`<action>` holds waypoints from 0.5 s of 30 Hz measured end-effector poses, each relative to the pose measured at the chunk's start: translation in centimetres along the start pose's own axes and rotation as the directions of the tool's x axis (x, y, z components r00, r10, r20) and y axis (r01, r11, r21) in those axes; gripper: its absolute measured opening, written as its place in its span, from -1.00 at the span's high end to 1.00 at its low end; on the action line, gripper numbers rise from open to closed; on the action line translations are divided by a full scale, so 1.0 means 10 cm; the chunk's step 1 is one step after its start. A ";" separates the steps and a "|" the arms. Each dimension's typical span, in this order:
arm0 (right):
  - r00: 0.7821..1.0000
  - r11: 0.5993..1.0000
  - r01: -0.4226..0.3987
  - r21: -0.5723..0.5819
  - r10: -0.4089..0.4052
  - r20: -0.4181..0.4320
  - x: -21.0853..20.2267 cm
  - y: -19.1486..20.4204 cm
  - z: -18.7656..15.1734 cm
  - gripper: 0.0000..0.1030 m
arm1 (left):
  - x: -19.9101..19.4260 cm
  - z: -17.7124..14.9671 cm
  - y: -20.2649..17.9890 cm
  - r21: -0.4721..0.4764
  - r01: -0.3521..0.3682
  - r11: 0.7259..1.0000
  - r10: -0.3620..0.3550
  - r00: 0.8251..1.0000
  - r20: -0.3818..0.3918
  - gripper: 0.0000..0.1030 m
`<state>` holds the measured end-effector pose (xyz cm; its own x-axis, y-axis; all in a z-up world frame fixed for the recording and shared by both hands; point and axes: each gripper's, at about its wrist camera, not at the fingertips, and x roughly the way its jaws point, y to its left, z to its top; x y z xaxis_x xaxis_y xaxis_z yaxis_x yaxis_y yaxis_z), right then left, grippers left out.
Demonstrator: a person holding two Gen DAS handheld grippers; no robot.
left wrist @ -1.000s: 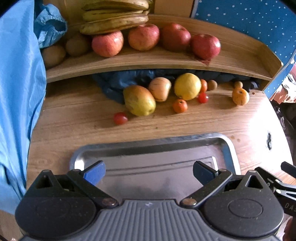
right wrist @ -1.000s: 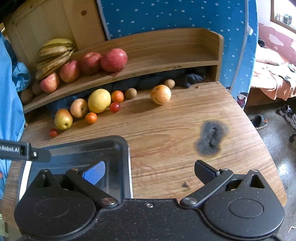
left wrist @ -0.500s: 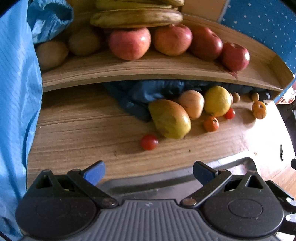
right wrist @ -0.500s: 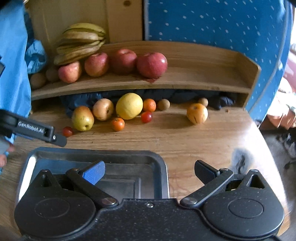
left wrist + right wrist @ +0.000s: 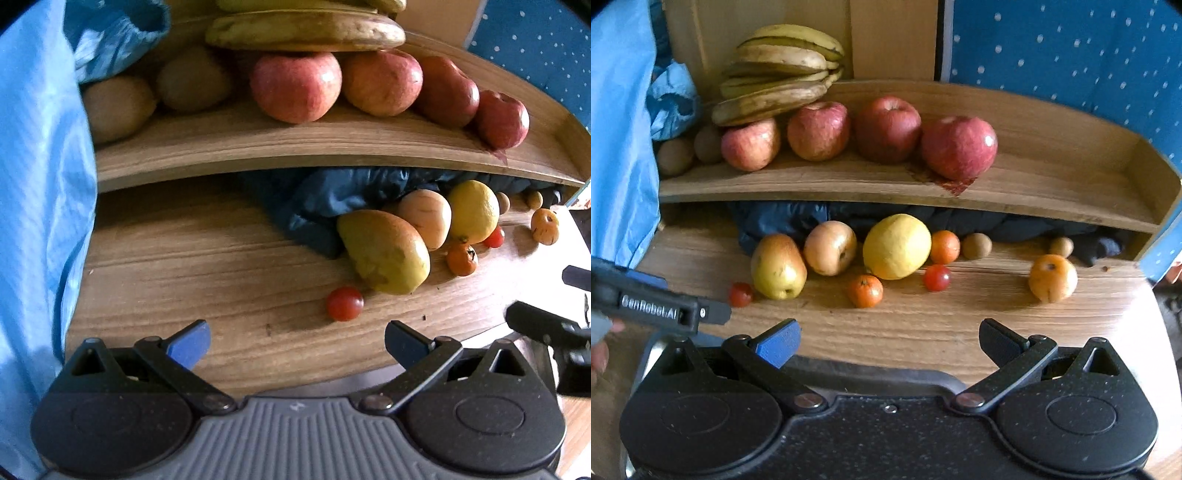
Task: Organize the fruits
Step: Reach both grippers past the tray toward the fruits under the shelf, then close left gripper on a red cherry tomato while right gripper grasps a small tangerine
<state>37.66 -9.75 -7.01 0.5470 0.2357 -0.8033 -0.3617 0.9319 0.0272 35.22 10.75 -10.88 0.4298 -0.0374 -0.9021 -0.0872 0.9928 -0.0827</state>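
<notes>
On the grained wooden table [image 5: 207, 258], a glossy round cherry tomato [image 5: 344, 303] sits just ahead of the left gripper [image 5: 295, 341], fingers spread wide, nothing between them. Beside it, a smooth oval mango [image 5: 384, 251]. Right gripper [image 5: 888, 341] gapes wide too, holding nothing, facing the fruit row.

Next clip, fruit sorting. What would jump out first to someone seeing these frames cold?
Probably the row of red apples on the wooden shelf, with a banana bunch stacked over its left end. Below, loose fruit lies on the table around a big yellow citrus. Both grippers, left and right, are open and empty.
</notes>
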 end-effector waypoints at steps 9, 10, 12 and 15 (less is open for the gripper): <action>0.999 0.999 -0.044 0.000 0.044 -0.020 0.30 -0.05 0.14 -0.69 | 0.09 0.06 -0.05 0.017 0.011 1.000 -0.011 1.000 -0.008 -0.81; 0.998 0.999 -0.051 0.001 0.051 -0.024 0.32 -0.05 0.14 -0.64 | 0.09 0.06 -0.05 0.015 0.012 1.000 -0.012 1.000 -0.009 -0.79; 0.997 0.998 -0.069 0.012 0.069 -0.033 0.38 -0.07 0.16 -0.51 | 0.10 0.07 -0.05 0.012 0.019 1.000 -0.018 1.000 -0.012 -0.73; 0.995 0.995 -0.092 0.036 0.094 -0.039 0.44 -0.09 0.17 -0.40 | 0.14 0.08 -0.05 0.012 0.028 1.000 -0.027 1.000 -0.015 -0.61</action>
<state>41.74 -9.08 -9.58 0.4812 0.3111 -0.8196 -0.3832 0.9155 0.1226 36.54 10.26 -11.72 0.4189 -0.0663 -0.9056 -0.0645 0.9926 -0.1025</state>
